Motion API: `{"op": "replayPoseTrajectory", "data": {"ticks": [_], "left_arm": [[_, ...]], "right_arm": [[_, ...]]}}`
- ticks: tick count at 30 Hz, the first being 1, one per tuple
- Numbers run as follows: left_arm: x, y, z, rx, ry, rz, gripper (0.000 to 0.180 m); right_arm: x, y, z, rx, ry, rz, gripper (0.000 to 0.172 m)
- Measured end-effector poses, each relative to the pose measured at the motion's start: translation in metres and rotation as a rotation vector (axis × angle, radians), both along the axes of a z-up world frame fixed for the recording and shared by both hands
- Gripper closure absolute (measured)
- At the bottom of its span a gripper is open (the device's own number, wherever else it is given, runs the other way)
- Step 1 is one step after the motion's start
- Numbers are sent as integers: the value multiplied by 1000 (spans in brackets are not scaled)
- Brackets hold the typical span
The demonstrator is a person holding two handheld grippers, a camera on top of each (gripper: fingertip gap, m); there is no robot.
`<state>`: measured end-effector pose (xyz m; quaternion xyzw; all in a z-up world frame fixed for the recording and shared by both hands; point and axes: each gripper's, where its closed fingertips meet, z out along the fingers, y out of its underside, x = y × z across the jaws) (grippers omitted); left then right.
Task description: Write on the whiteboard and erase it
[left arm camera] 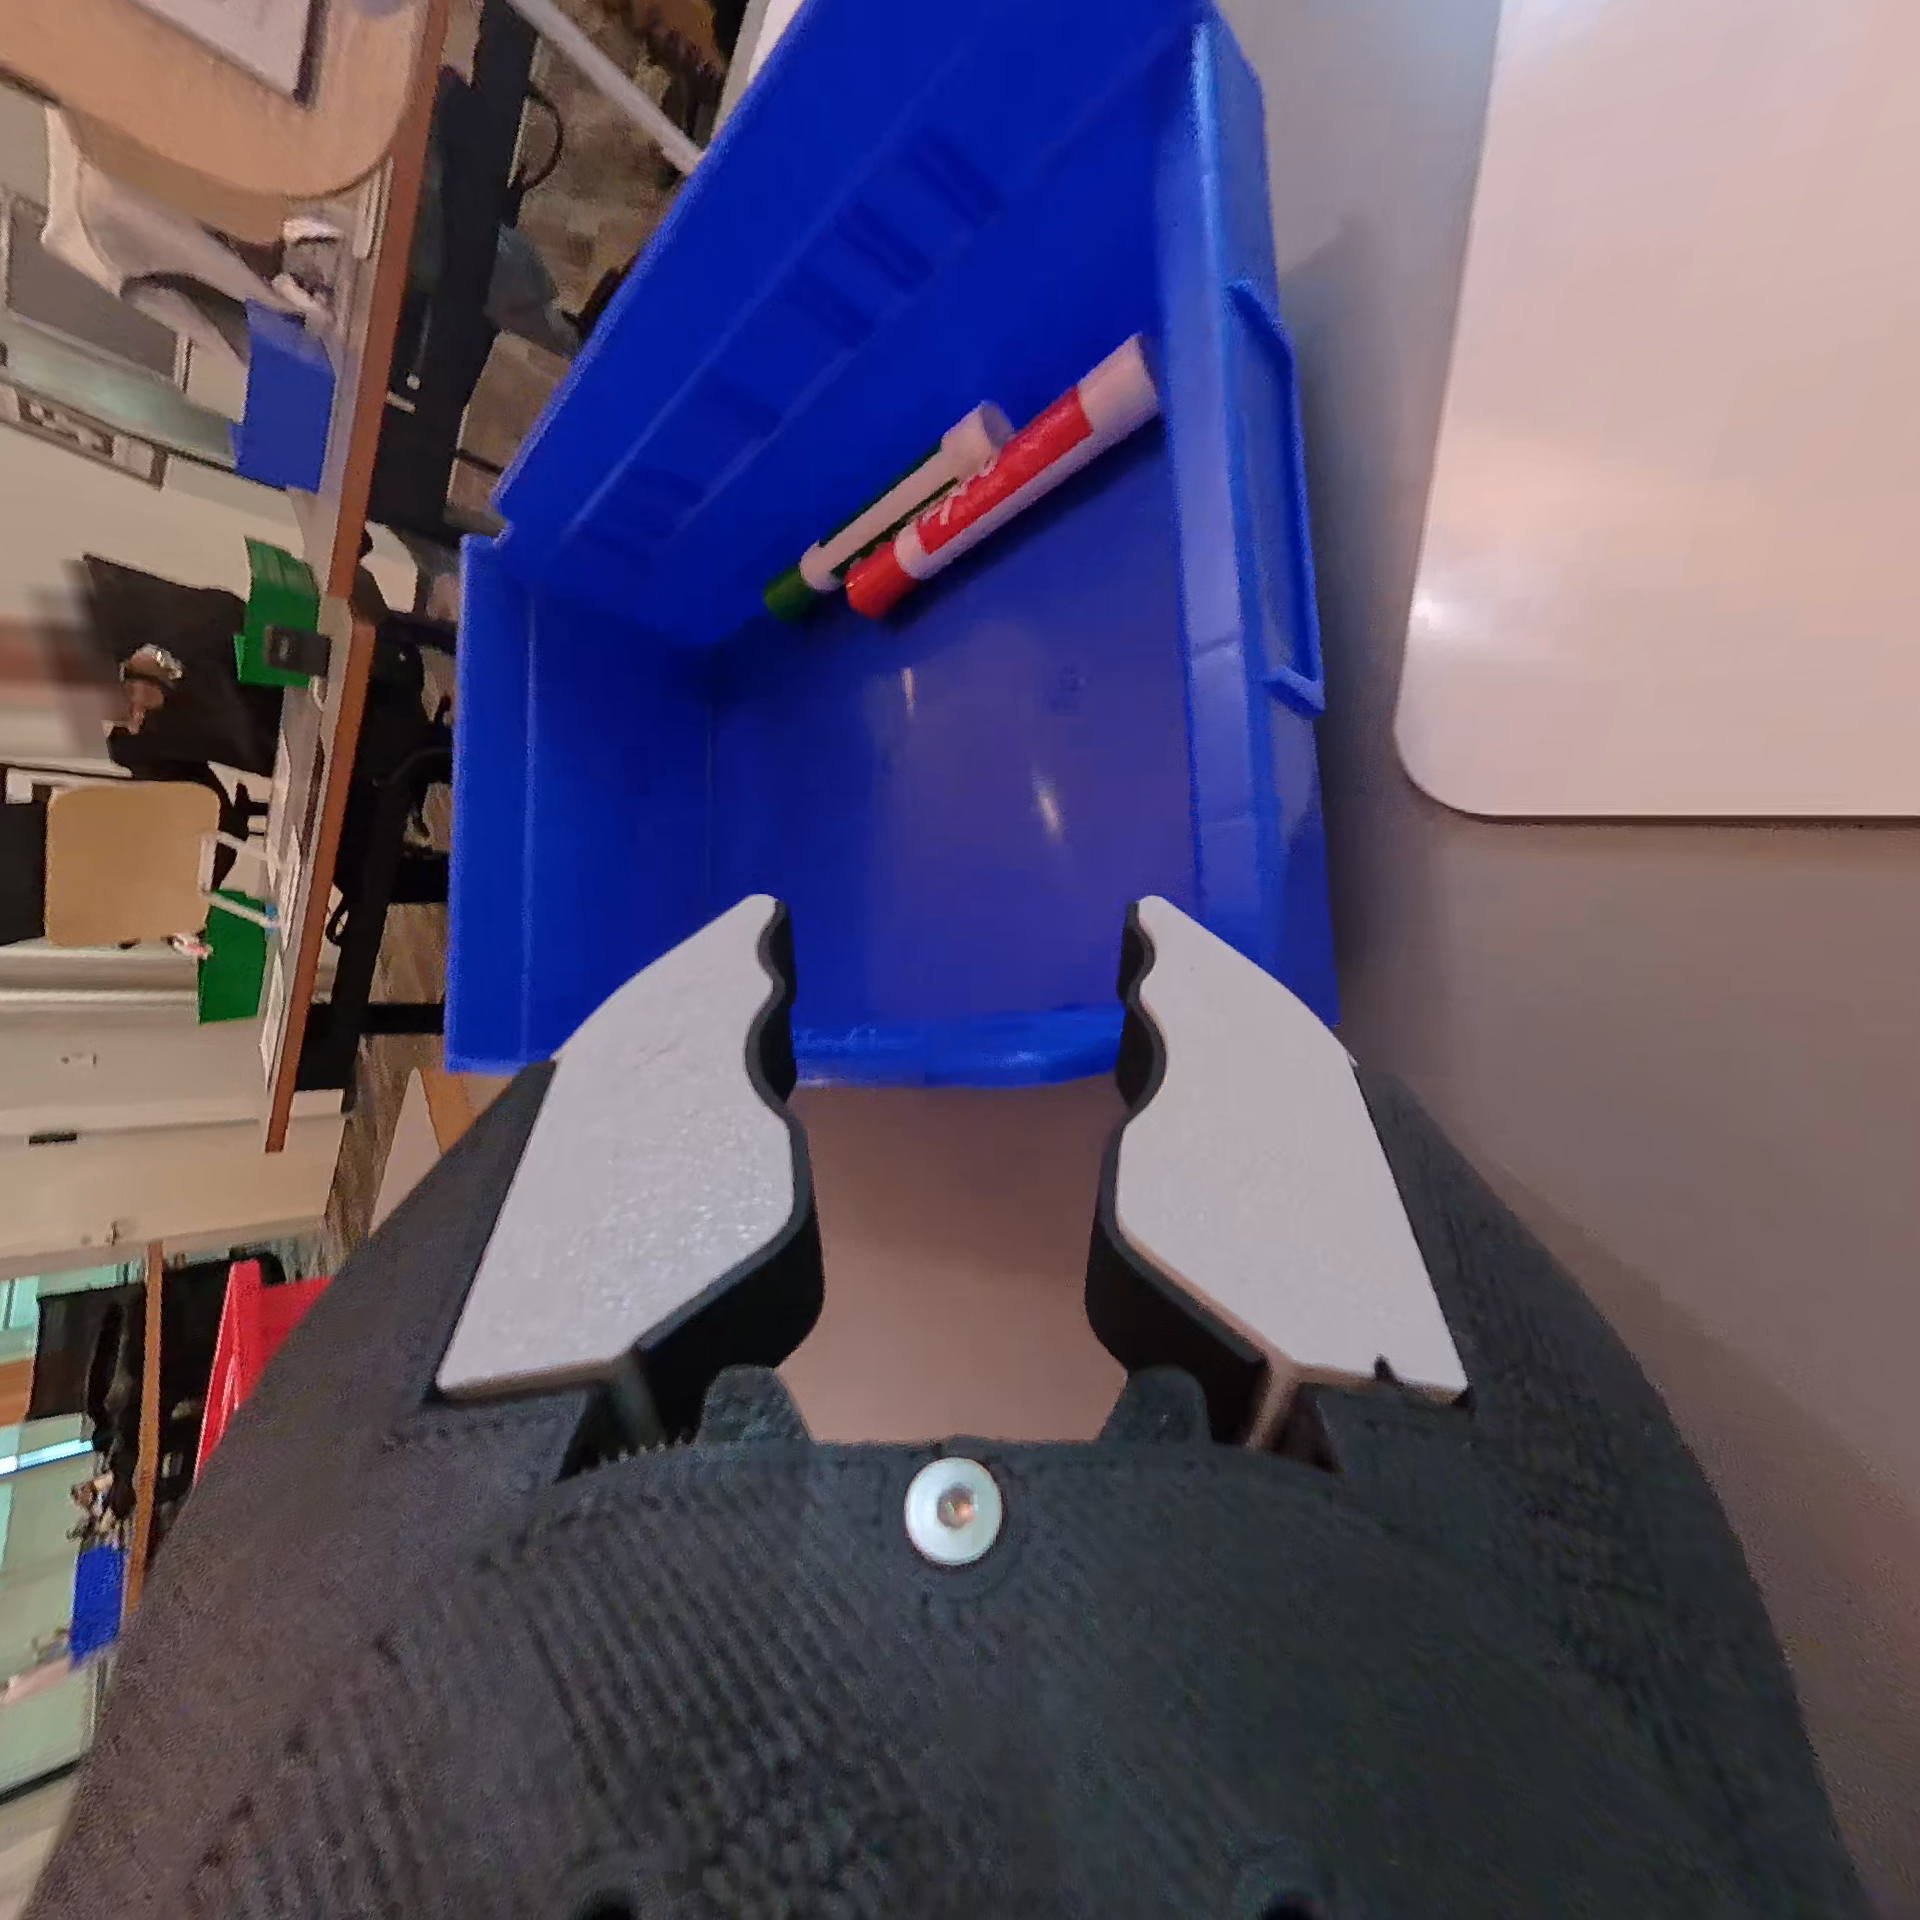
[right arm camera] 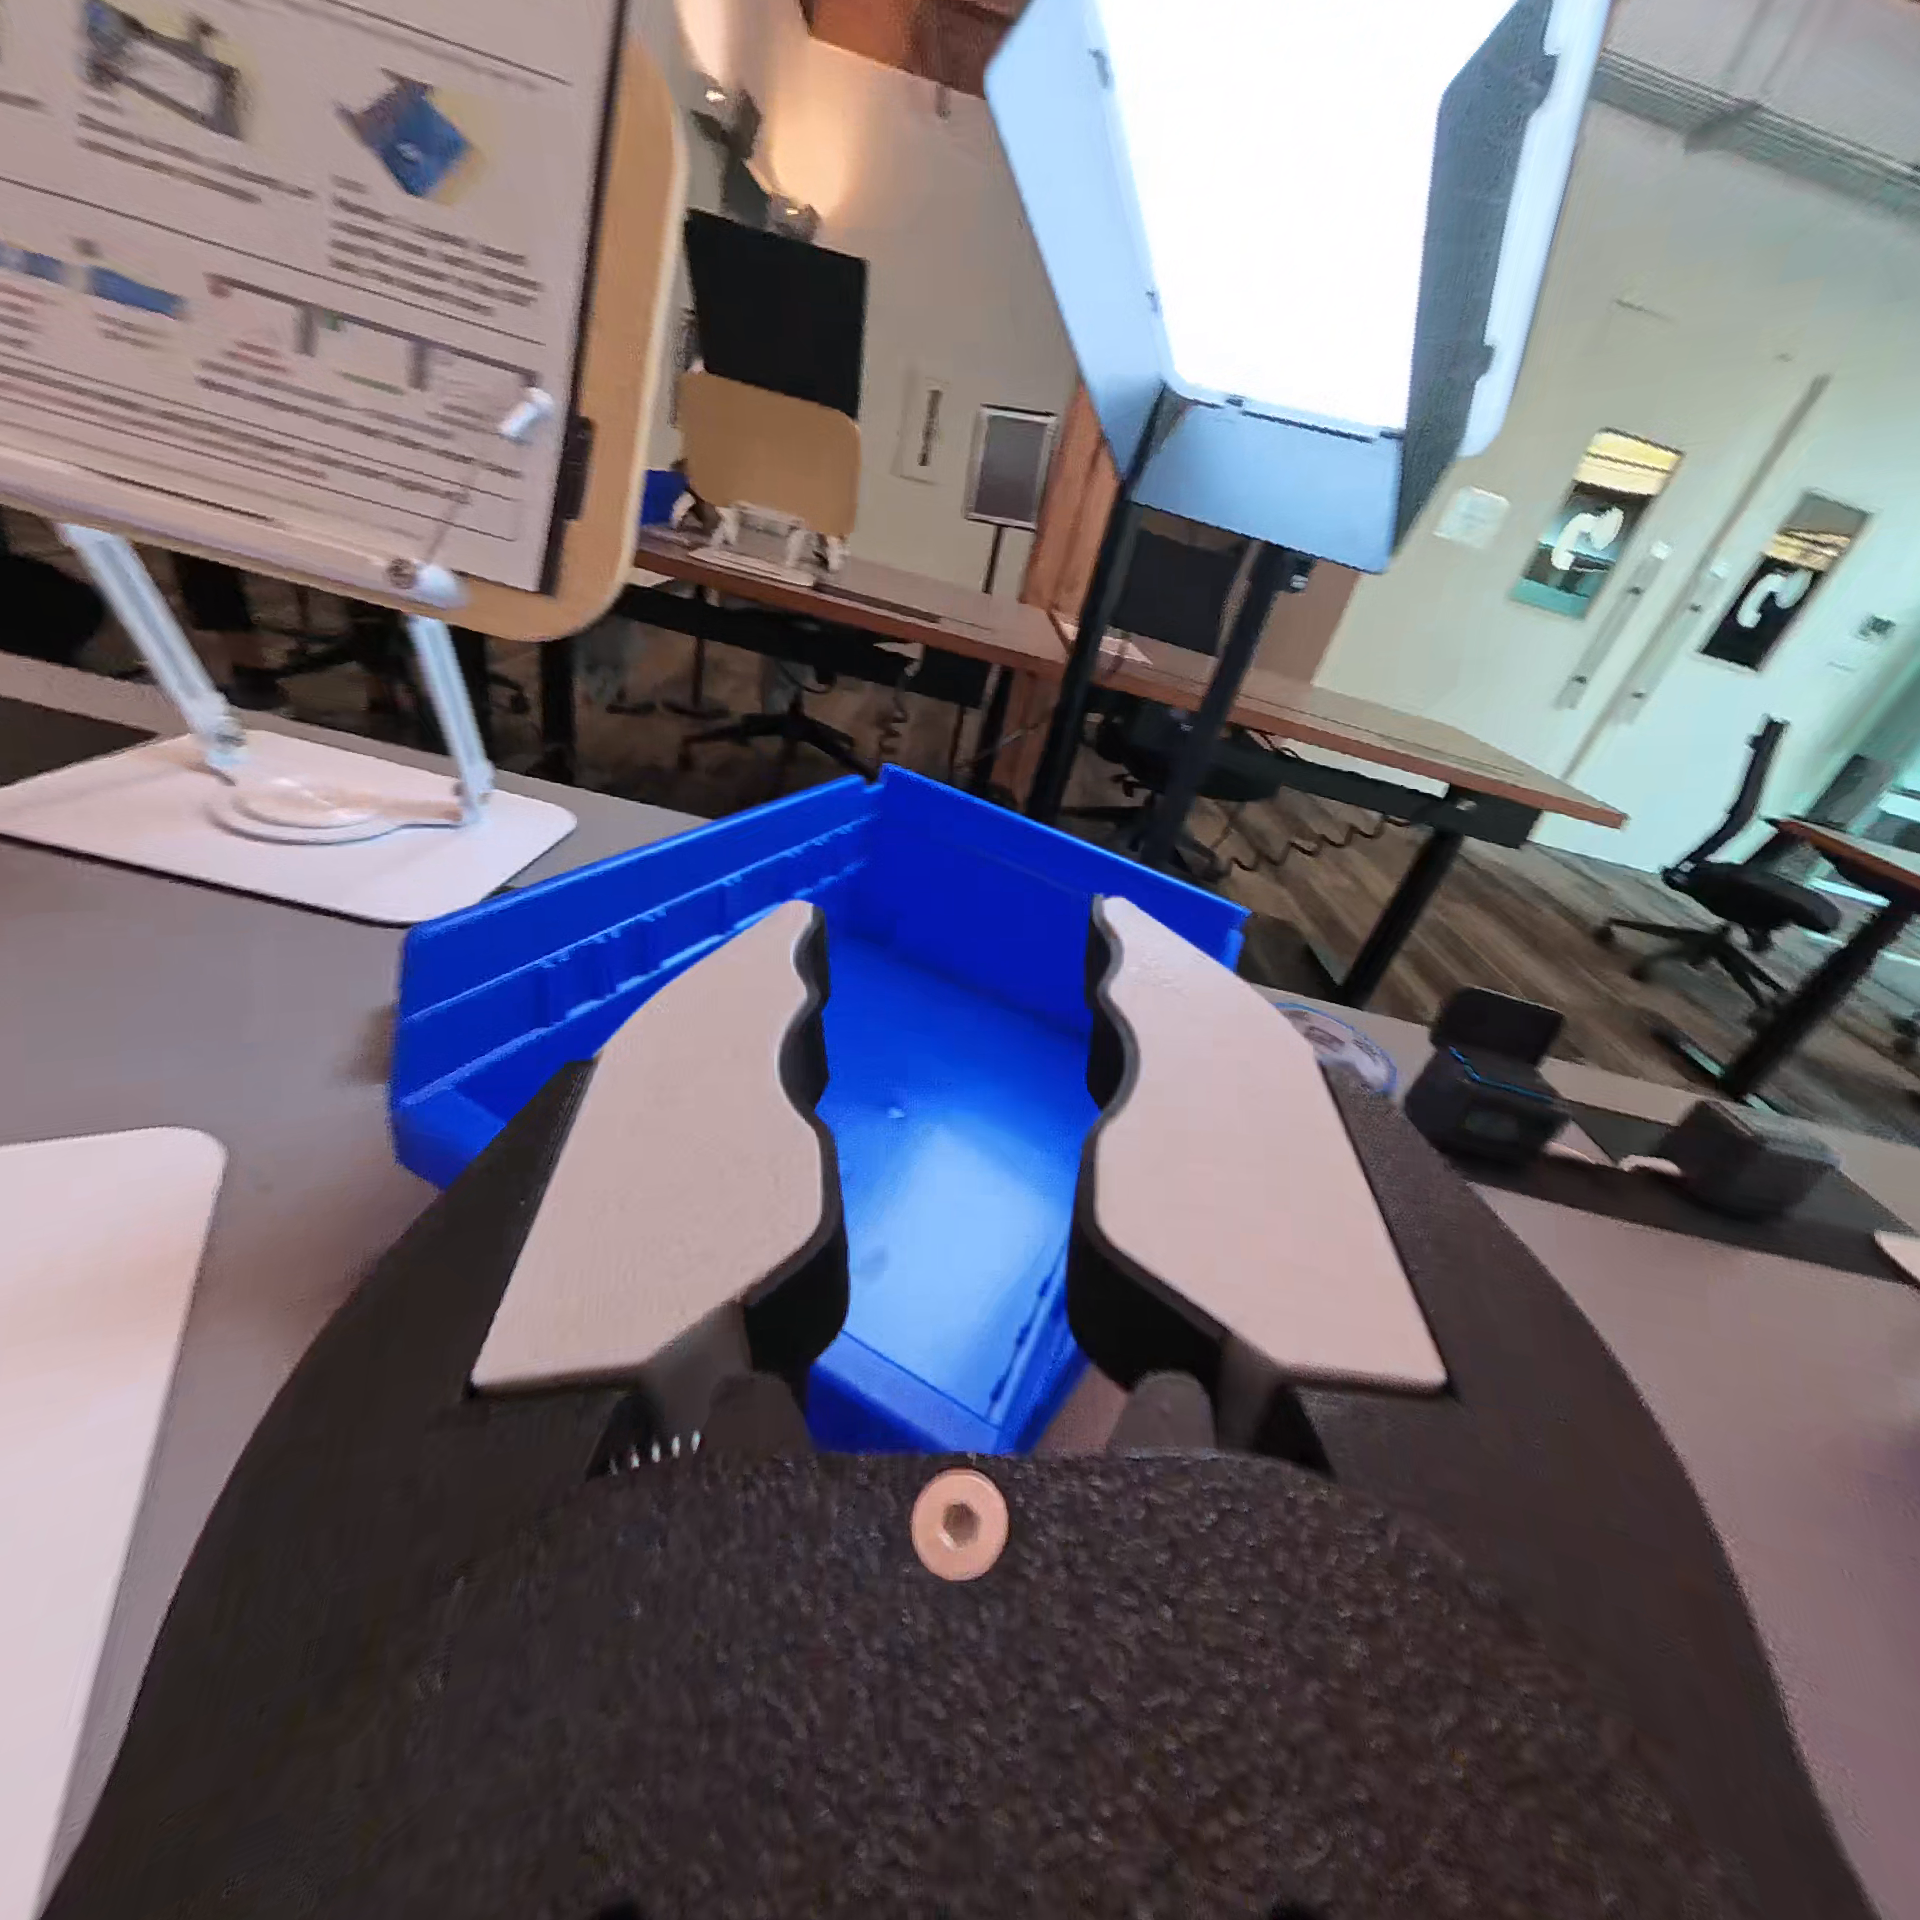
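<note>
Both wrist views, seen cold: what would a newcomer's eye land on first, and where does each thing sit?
The bright blue bin fills the middle of both views, right ahead of both open, empty grippers. In the left wrist view, a red marker and a green marker lie side by side against the bin's far wall. A blank whiteboard lies flat on the grey table beside the bin, and a glaring light panel stands behind in the right wrist view.

Red marker (left arm camera: pixel 997 483) bears printed label; propped sheet (right arm camera: pixel 281 260) printed text blurred, illegible.
</note>
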<state>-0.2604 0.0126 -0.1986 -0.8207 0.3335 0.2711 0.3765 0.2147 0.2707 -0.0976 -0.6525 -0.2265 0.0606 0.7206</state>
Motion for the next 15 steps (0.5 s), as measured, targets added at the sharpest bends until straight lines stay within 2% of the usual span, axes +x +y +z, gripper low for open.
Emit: {"op": "replayPoseTrajectory", "data": {"ticks": [5, 7, 9, 12, 15], "left_arm": [[-28, -9, 21, 40, 26, 109, 123], [-17, -5, 36, 122, -8, 60, 132], [12, 0, 42, 144, -64, -29, 133], [53, 12, 23, 14, -10, -140, 127], [65, 31, -7, -218, 39, -126, 114]], "right_arm": [[-40, 1, -34, -48, -137, 114, 130], [-50, 5, -51, -88, -170, 130, 133], [-58, 7, -64, -156, -120, 164, 134], [-60, 12, -74, -213, -66, 177, 134], [-58, 12, -79, -211, -96, 169, 135]]}}
